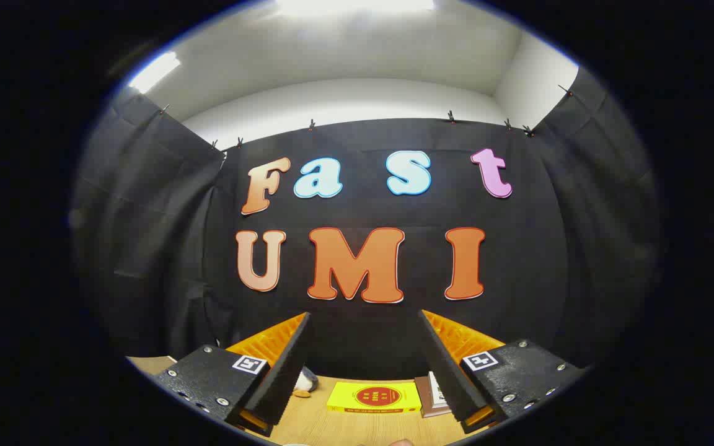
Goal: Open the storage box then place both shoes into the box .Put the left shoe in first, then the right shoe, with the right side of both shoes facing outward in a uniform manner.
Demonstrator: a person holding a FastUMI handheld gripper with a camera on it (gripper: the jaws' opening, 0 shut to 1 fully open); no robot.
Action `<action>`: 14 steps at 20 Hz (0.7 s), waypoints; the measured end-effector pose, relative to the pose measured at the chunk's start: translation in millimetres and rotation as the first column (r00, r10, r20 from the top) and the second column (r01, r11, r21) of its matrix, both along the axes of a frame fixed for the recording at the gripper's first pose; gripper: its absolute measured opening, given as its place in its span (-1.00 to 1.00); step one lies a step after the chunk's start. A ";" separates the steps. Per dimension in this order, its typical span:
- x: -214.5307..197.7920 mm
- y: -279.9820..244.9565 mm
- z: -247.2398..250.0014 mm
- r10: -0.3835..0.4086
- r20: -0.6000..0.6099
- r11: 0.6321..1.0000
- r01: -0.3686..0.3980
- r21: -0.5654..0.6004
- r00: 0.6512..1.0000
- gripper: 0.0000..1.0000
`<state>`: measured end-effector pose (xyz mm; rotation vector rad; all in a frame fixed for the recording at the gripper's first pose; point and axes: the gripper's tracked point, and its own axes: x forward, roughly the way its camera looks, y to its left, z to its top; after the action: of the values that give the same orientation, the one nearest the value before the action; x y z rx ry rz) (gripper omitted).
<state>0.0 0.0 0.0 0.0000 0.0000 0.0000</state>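
Near the table's point(332, 427) far edge, just a sliver of shoe point(307, 379) beside one finger; storage box location can't tell. Gripper point(366, 371) wide open, holding nothing. Yellow book point(374, 397) and brown book point(429, 396) ahead. Risk: aimed high, blind descent could clip the books.

Gripper point(366, 322) raised, its two fingers spread wide apart with nothing between them, light wooden tabletop point(326, 424) below, flat yellow book with a red round emblem point(374, 397) lying beyond the fingers, brown-covered book point(426, 396) touching its side, small grey rounded object point(307, 379), possibly a shoe toe, by the other finger
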 end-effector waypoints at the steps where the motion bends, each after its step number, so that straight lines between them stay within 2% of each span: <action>1: -2.7 1.9 1.6 0.001 0.002 1.000 -0.001 0.005 1.000 0.98; 14: -13.3 8.3 8.7 0.016 -0.031 0.999 -0.014 0.051 0.999 0.98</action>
<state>-13.3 8.3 8.7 0.0506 0.0312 0.0152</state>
